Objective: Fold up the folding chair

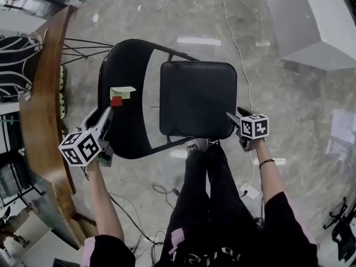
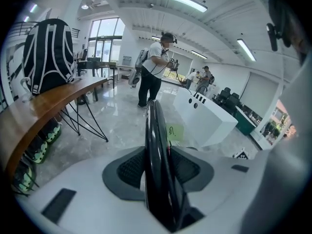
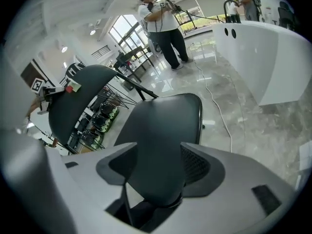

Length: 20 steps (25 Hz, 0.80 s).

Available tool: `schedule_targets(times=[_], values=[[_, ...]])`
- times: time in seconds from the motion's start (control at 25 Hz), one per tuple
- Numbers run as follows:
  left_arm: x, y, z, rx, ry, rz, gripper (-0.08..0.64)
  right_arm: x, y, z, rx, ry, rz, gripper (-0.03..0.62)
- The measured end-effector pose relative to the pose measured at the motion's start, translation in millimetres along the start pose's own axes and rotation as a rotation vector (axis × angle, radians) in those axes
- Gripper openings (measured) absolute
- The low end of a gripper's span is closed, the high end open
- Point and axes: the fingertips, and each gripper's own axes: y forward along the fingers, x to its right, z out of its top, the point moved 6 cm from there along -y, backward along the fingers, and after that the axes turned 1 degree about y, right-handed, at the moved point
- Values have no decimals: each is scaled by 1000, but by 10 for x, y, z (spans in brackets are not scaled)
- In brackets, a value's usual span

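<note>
A black folding chair stands open on the marble floor in front of me. Its curved backrest (image 1: 125, 88) is at the left, seen edge-on (image 2: 156, 145) in the left gripper view. Its padded seat (image 1: 197, 99) is at the centre. My left gripper (image 1: 110, 111) (image 2: 158, 167) is shut on the backrest's edge, a pad against each face, just below a green and red sticky label (image 1: 119, 93). My right gripper (image 1: 233, 121) (image 3: 156, 165) is at the seat's near right corner. That rounded corner (image 3: 156, 145) lies between its jaws, which stand open.
A curved wooden table (image 1: 41, 110) runs along the left, with a striped backpack (image 1: 16, 54) on it and shoes (image 1: 62, 93) under it. A white counter (image 1: 317, 32) stands far right. A cable (image 1: 233, 32) trails over the floor. My legs (image 1: 208, 188) are behind the seat.
</note>
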Motion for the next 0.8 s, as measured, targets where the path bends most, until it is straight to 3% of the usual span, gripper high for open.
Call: schedule_targets(times=[0.2,0.56,0.8], values=[[27,48,-13,22,27,34,156,496,380,-126,-45,42,-33,282],[89,81,17,17,49,58,156,916,923,-275,-116,138,69,308],[130,91,25,1,47,58,155,999,1072,-363,-86,288,257,331]])
